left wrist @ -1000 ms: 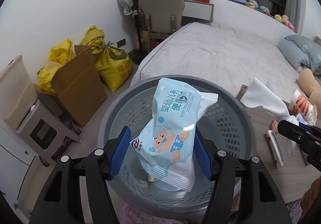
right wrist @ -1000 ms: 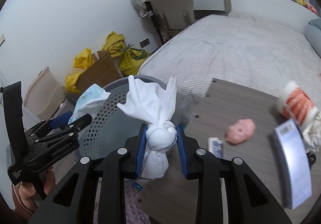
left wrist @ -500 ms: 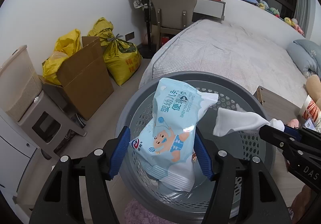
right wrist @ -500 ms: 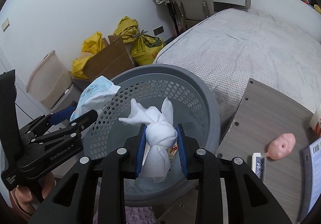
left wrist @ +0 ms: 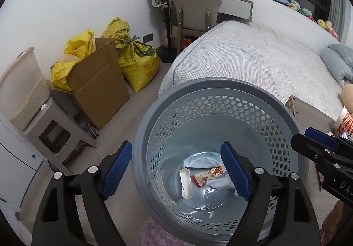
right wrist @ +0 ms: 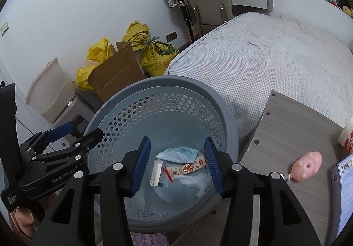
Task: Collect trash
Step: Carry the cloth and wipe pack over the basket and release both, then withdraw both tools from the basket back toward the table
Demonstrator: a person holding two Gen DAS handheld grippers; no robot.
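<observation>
Hovering both opening, empty tools, left tool [left wrist: 176, 171] and right tool [right wrist: 177, 163], over the basket [left wrist: 220, 86], we risk knocking its rim.

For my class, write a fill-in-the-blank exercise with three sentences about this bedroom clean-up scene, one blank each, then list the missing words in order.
1. The grey perforated bin stands on the floor beside the ____.
2. The pink pig-shaped toy lies on the wooden ____.
3. Nothing is between the right tongs or the left tongs; the white tissue bundle and blue wipes pack lie ____ the bin.

Missing words: bed; table; inside
</observation>
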